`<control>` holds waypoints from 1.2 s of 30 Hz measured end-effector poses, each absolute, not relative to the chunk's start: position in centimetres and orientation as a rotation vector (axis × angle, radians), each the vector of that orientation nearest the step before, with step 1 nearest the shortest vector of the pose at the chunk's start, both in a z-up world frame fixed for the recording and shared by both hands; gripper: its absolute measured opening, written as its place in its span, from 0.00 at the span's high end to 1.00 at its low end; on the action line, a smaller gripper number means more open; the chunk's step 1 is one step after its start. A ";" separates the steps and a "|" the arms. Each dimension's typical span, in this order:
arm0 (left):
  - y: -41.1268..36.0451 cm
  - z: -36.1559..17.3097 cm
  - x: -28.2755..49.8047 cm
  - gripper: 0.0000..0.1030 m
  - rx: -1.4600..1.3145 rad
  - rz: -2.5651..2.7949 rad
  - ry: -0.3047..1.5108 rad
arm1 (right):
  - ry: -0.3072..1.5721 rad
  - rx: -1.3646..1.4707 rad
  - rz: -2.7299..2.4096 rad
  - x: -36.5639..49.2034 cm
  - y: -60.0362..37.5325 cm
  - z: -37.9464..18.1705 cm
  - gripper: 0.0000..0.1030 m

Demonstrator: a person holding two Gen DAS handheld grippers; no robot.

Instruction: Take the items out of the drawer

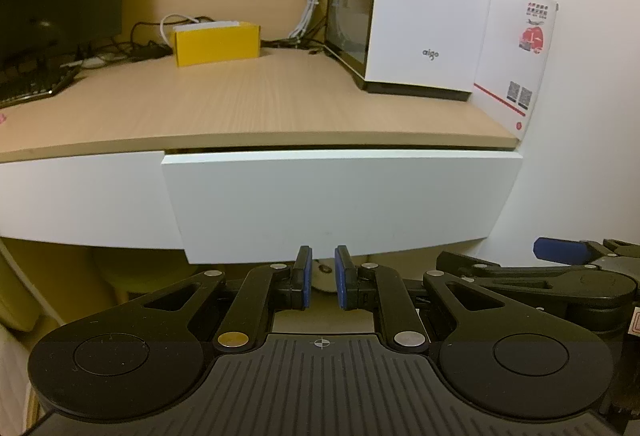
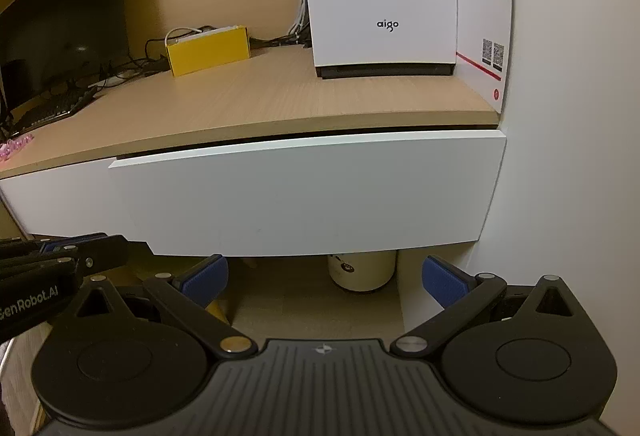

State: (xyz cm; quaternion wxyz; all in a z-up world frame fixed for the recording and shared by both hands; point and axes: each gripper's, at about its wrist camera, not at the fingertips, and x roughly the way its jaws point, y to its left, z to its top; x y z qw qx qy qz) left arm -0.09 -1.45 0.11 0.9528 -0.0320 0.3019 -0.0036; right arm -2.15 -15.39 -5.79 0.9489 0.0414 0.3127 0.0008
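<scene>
Taking the drawer [image 1: 340,204] as the landmark, under the wooden desk [image 1: 240,104] at its right end against the wall: its white front stands only a crack proud of the neighbouring panel, so it is barely started and nothing inside can be seen. No items are out yet; the whole job of pulling it open and lifting things out looks to be still ahead.

Left of the drawer, up on the desk, lie a keyboard [image 1: 32,84] and a yellow box [image 1: 216,44]; above the drawer's right half stands a white computer case [image 1: 432,4].

Below the drawer's lower edge, near its middle, the left gripper [image 1: 323,276] has its blue pads nearly pressed together, with nothing between them. Further right, under the drawer's right half, the right gripper [image 2: 324,280] is spread wide and empty, a cream container [image 2: 362,272] on the floor beyond it.
</scene>
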 end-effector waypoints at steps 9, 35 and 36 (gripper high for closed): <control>-1.3 -0.1 0.1 0.86 -0.065 -0.014 0.614 | 0.634 0.080 0.003 -1.8 -15.2 -5.9 0.00; -0.7 -0.7 1.2 0.86 -0.082 -0.019 0.634 | 0.647 0.074 0.002 -0.7 -15.5 -6.1 0.00; -0.7 -0.7 1.3 0.86 -0.084 -0.020 0.635 | 0.647 0.073 0.002 -0.7 -15.5 -6.1 0.00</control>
